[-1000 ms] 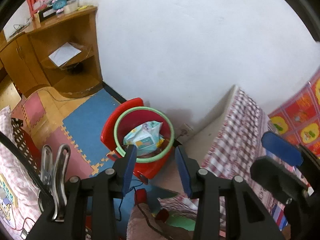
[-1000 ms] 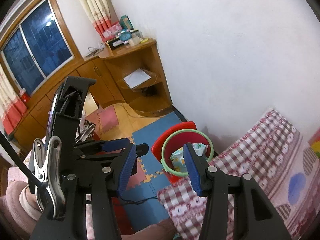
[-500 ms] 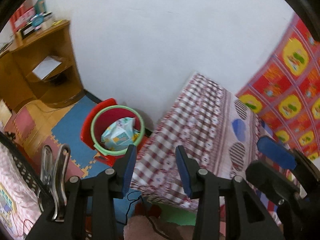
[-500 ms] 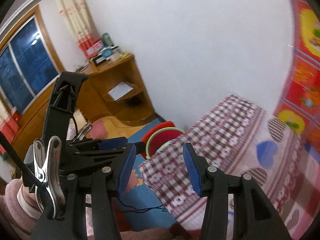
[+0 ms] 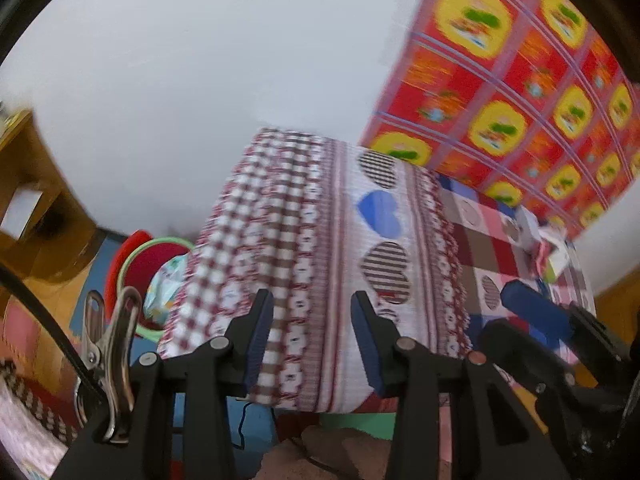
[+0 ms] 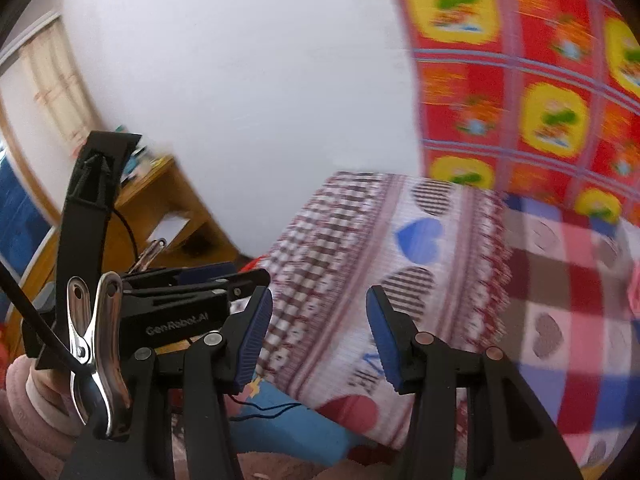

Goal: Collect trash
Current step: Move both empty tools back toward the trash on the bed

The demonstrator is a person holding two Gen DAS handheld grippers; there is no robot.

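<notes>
So where this stands: the red bin (image 5: 138, 268) with the green rim is on the floor at the near corner of the table, partly tucked behind the hanging checked tablecloth (image 5: 320, 248); there's already one crumpled pale wrapper (image 5: 164, 284) sitting in it, so I'd say at least one piece of trash is dealt with.

Left gripper (image 5: 312, 336) has its jaws spread with nothing between the blue pads, just tablecloth behind them; right gripper (image 6: 316, 328) is the same, jaws apart and empty, aimed over the table edge; so neither hand is carrying anything right now.

What's left, as far as I can tell: at the far right end of the table, in the left wrist view, there's a little heap of crumpled packaging (image 5: 548, 252), pinkish and white with a bit of green; it's blurry, so can't say what exactly or how many pieces; that looks like the next pickup. Both views are smeared, so detail is limited; my guess is we're mid-task, between a drop and the next grab.
</notes>
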